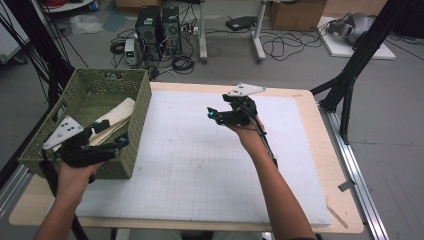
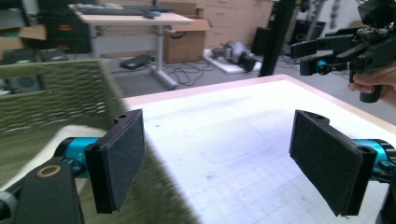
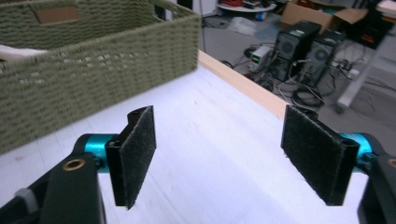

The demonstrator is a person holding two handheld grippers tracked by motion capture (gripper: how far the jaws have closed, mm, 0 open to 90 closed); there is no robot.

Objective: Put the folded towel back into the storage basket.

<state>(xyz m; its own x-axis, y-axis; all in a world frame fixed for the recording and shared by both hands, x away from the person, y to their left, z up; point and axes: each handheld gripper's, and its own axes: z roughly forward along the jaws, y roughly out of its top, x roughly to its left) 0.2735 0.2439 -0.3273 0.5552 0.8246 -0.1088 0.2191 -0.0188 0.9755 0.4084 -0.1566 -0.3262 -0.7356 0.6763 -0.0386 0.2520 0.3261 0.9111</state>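
Observation:
A green woven basket (image 1: 85, 95) stands at the table's left edge, with a folded cream cloth (image 1: 117, 115) lying inside it. My left gripper (image 1: 112, 134) hovers at the basket's near right corner, open; in the left gripper view its pads (image 2: 119, 158) stand far apart with nothing between them, over the basket wall (image 2: 51, 98) and the mat. My right gripper (image 1: 214, 114) hangs above the middle back of the white gridded mat (image 1: 210, 165), pointing left toward the basket (image 3: 93, 70). It is open and empty (image 3: 219, 154). The left gripper view also catches the right gripper (image 2: 308, 56) farther off.
The mat covers most of a wooden table (image 1: 320, 150). Beyond the far edge, computer towers (image 1: 157, 30), cables and desk legs (image 1: 202, 35) sit on the floor. A black stand (image 1: 350, 70) rises at the right.

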